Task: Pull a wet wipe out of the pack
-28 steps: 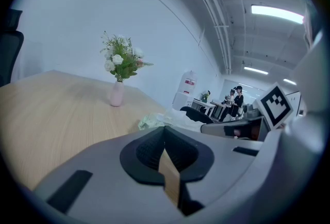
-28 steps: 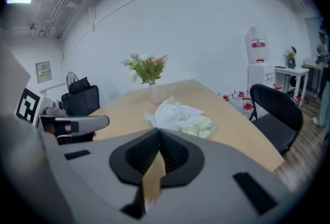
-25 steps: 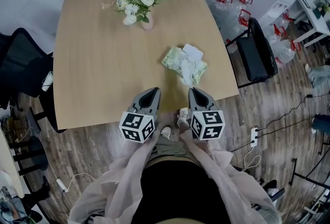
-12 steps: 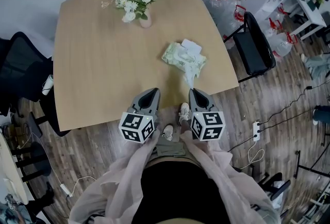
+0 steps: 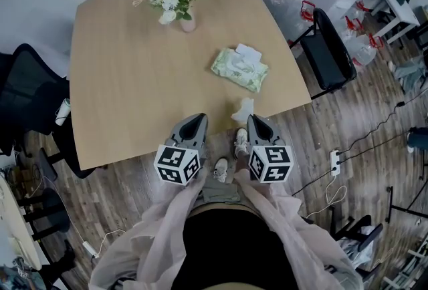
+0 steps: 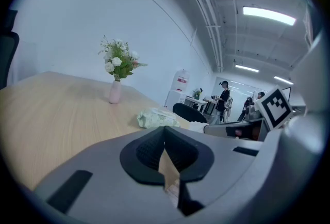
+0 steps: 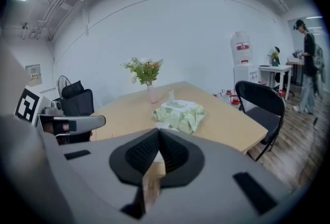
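Observation:
The pale green wet wipe pack (image 5: 239, 69) lies flat on the wooden table (image 5: 134, 95), right of centre, with its white flap up; it also shows as the pack (image 7: 179, 113) and the pack (image 6: 154, 117). A crumpled white wet wipe (image 5: 243, 110) hangs clear of the pack over the table's near edge, pinched at the tip of my right gripper (image 5: 255, 119). That wipe (image 7: 163, 126) peeks out just above the right gripper (image 7: 157, 132), whose jaws are shut. My left gripper (image 5: 195, 120) hovers beside it at the table edge. The left gripper (image 6: 164, 130) has its pads together and holds nothing.
A pink vase of flowers (image 5: 188, 23) stands at the table's far side. A black folding chair (image 5: 328, 58) sits to the right, a black office chair (image 5: 27, 88) to the left. Cables and a power strip (image 5: 334, 160) lie on the wood floor.
Both grippers drew back toward the person. The wipe, earlier stretched from the pack's opening, has come free and now hangs from the right gripper.

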Available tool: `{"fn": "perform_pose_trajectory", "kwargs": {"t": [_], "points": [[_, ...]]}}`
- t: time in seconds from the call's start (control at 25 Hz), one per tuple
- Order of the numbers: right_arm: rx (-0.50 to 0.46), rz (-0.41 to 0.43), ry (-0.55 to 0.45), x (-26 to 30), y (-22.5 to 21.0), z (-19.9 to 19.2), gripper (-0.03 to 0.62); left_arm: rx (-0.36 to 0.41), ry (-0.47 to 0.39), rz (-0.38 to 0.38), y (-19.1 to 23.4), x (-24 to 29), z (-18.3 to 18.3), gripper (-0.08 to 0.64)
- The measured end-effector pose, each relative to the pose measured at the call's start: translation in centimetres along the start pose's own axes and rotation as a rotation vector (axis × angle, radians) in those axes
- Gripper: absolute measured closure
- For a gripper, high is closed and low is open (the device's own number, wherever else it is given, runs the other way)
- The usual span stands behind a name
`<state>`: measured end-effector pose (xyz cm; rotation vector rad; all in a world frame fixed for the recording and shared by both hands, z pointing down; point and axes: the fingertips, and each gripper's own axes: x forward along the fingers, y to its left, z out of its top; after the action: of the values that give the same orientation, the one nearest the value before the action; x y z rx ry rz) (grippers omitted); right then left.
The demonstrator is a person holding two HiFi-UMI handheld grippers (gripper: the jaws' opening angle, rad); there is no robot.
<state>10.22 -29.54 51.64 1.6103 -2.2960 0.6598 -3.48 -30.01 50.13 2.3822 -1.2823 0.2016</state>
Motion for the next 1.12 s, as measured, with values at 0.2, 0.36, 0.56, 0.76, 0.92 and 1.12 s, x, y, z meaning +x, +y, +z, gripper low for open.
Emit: {"fn": "perform_pose_trajectory", "kwargs": {"t": [0.2, 0.36, 0.56, 0.76, 0.92, 1.12], "points": [[0.005, -0.028, -0.016, -0.4, -0.6, 0.5, 0.58, 0.0, -0.006, -0.004, 0.0, -0.3, 0.3, 0.549], [0.004, -0.046, -0.024, -0.7, -1.3, 0.7, 0.58, -0.002, -0.013, 0.0, 0.0, -0.5, 0.4, 0.549], [-0.005, -0.063, -0.033, -1.0, -2.3, 1.0, 0.581, 0.0, -0.017, 0.01, 0.4, -0.8, 0.4, 0.549], [-0.014, -0.068, -0.04, -1.6, -3.3, 1.5, 0.581, 0.008, -0.012, 0.012, 0.6, -0.7, 0.5, 0.549], [-0.018, -0.07, -0.054, -2.4, -3.9, 2.3, 0.581, 0.034, -0.009, 0.003, 0.0, -0.4, 0.7, 0.548], [-0.039, -0.06, -0.055, -3.0, -4.4, 3.1, 0.581, 0.088, 0.0, -0.022, -1.3, 0.1, 0.9, 0.549]]}}
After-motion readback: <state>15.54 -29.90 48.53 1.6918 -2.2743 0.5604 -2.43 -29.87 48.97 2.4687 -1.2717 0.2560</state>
